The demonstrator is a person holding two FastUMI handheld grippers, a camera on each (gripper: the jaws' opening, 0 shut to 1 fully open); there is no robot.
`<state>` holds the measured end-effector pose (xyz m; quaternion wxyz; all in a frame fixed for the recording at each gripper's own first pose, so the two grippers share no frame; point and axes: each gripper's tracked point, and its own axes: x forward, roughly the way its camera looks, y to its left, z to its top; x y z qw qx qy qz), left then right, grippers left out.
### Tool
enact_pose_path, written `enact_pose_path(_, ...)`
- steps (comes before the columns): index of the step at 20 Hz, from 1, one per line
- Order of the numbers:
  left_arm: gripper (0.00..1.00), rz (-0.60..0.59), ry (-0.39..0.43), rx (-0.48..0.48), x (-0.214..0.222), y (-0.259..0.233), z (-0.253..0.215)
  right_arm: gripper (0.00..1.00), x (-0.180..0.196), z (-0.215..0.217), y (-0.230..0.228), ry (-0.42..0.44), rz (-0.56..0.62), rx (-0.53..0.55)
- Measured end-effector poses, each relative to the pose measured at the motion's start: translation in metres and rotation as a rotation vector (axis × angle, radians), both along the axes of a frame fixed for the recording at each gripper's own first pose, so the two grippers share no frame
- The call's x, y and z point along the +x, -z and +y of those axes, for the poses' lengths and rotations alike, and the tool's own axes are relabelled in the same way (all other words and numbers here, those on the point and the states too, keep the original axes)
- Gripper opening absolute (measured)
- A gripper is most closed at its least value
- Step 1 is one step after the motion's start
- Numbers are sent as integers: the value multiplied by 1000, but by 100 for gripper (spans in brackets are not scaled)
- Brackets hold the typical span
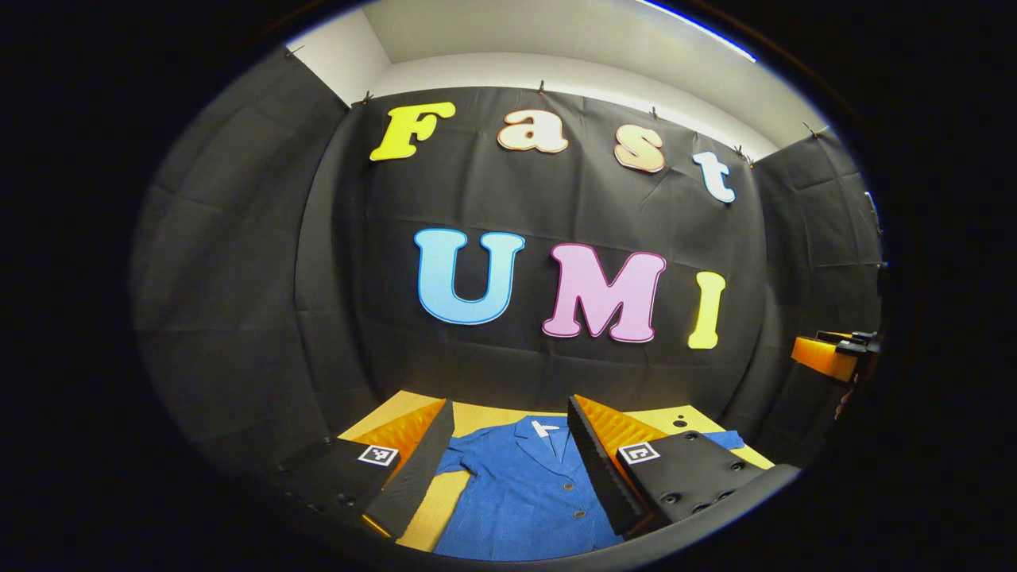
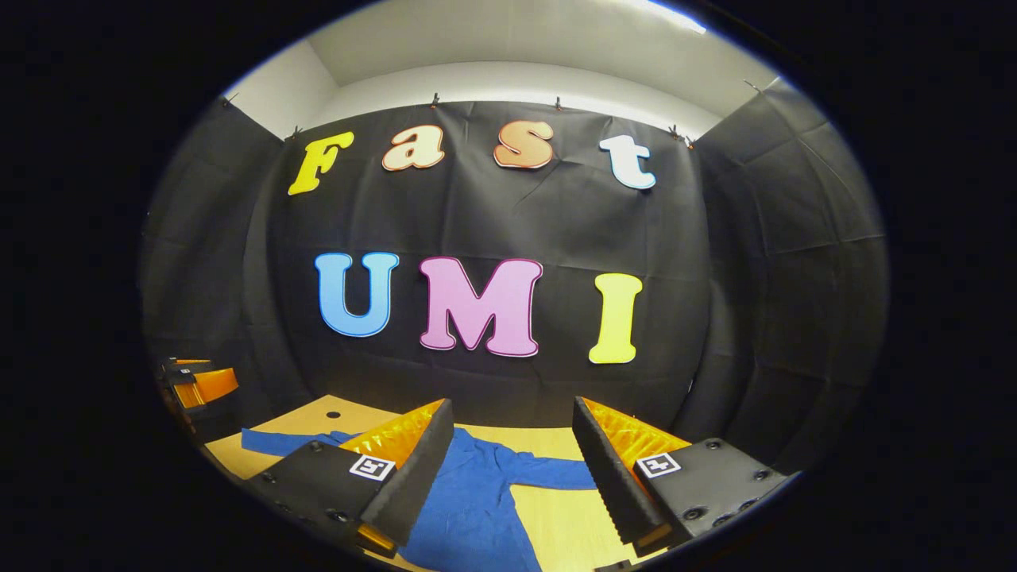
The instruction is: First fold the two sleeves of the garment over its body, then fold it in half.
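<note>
— Where's the garment [image 1: 524, 492] lying?

— Flat on the wooden worktop [image 1: 485, 417], front side up. It's a blue buttoned shirt. In the left gripper view its collar points away toward the booth's black back wall and its body runs toward the camera, so its long axis goes from the wall end to the near edge.

— And the sleeves?

— Both spread out sideways, neither folded over the body. In the left gripper view one short stretch of sleeve shows at the left of the body, and a bit of blue peeks out past the right-hand finger. In the right gripper view one sleeve [image 2: 556, 474] lies straight across the bare wood between the fingers, and the other sleeve [image 2: 278, 442] reaches off toward the left.

— The left tool [image 1: 508, 469]?

— Fingers spread wide apart, above the shirt, with the collar and button line seen between them. Nothing is gripped.

— The right tool [image 2: 512, 477]?

— Also spread wide, holding nothing, over the shirt's side.

— Anything one view adds?

— The left gripper view gives the collar and buttons. The right gripper view gives the full sleeve length. Each view catches part of the other tool near its edge: at the far right [image 1: 834, 353] and at the far left [image 2: 195, 381]; I cannot tell the finger positions from there.
</note>
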<state>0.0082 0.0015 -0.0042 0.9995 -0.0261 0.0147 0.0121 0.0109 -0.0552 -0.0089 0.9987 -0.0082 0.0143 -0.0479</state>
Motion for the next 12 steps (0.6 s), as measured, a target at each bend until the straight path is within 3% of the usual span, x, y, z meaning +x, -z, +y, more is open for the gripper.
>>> enact_pose_path(5,83,-1,10,20,1,2,-1,95,8,1,2,-41,-4,-77)
enact_pose_path(7,83,-5,18,17,3,4,-3,89,13,-4,5,-46,-5,-86)
enact_pose_path(12,82,7,45,-10,19,15,-22,89,27,-48,21,12,34,-79)
